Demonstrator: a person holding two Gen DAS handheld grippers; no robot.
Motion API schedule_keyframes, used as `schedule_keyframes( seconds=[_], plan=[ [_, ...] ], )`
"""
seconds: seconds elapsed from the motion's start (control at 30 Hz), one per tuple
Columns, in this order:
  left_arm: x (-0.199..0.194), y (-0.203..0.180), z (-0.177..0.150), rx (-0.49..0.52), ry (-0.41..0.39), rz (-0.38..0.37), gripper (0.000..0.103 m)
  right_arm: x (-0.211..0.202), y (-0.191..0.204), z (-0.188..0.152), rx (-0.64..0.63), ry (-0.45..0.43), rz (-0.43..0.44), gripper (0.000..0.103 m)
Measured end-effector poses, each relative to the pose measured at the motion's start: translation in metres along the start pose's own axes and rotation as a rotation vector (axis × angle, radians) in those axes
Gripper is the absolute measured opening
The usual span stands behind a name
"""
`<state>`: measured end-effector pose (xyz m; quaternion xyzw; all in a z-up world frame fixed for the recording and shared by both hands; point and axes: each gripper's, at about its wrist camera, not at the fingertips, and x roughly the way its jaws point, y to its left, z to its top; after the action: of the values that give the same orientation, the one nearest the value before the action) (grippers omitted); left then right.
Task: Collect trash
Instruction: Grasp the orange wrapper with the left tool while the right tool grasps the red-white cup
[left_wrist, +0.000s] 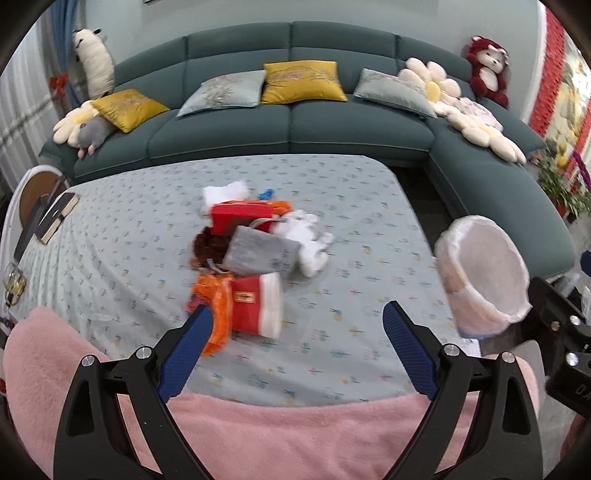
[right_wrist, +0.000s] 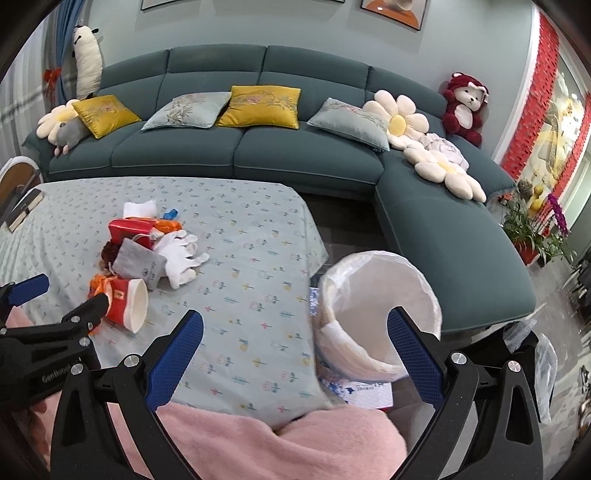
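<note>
both grippers, left gripper (left_wrist: 297, 317) and right gripper (right_wrist: 295, 326), gape empty; first pickup pending: the left must close on the red cup (left_wrist: 256, 308) beside the bin (right_wrist: 380, 314).

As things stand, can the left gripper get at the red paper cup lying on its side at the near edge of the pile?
Probably yes. The left gripper is open, and the red paper cup lies just ahead beside its left finger; only the orange wrapper crowds that side.

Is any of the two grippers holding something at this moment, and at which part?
Nothing is held. The left gripper is open above the tablecloth, near the red paper cup. The right gripper is open too, near the lined trash bin.
</note>
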<state>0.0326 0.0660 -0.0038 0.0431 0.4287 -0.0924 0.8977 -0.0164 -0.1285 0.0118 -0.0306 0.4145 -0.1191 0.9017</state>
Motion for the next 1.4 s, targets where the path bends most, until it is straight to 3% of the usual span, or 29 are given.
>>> schedule_keyframes(
  seconds=[0.13,0.33,0.67,0.77,0.9,1.07,1.23,1.4],
  plan=[
    [0.015,0.035,-0.002,-0.018,-0.005,0.034,0.091,0.010,0.024,0.004,-0.004,0.007,0.035,0.095],
    [0.053,0.085,-0.012,-0.052,0.079,0.030,0.091,0.033,0.062,0.011,-0.015,0.023,0.070,0.095],
    [0.113,0.125,-0.022,-0.082,0.187,-0.031,0.091,0.086,0.124,0.012,-0.006,0.103,0.172,0.095],
    [0.130,0.131,-0.024,-0.107,0.218,-0.061,0.089,0.104,0.143,0.008,-0.023,0.141,0.194,0.090],
    [0.150,0.134,-0.027,-0.124,0.266,-0.129,0.078,0.127,0.165,0.004,-0.041,0.186,0.229,0.084],
    [0.162,0.134,-0.028,-0.126,0.294,-0.180,0.052,0.151,0.187,-0.003,-0.070,0.247,0.261,0.066],
    [0.169,0.142,-0.028,-0.154,0.311,-0.231,0.013,0.172,0.199,-0.012,-0.044,0.332,0.337,0.046],
    [0.169,0.149,-0.028,-0.183,0.314,-0.254,0.008,0.185,0.210,-0.020,-0.036,0.378,0.398,0.028]
  ],
)
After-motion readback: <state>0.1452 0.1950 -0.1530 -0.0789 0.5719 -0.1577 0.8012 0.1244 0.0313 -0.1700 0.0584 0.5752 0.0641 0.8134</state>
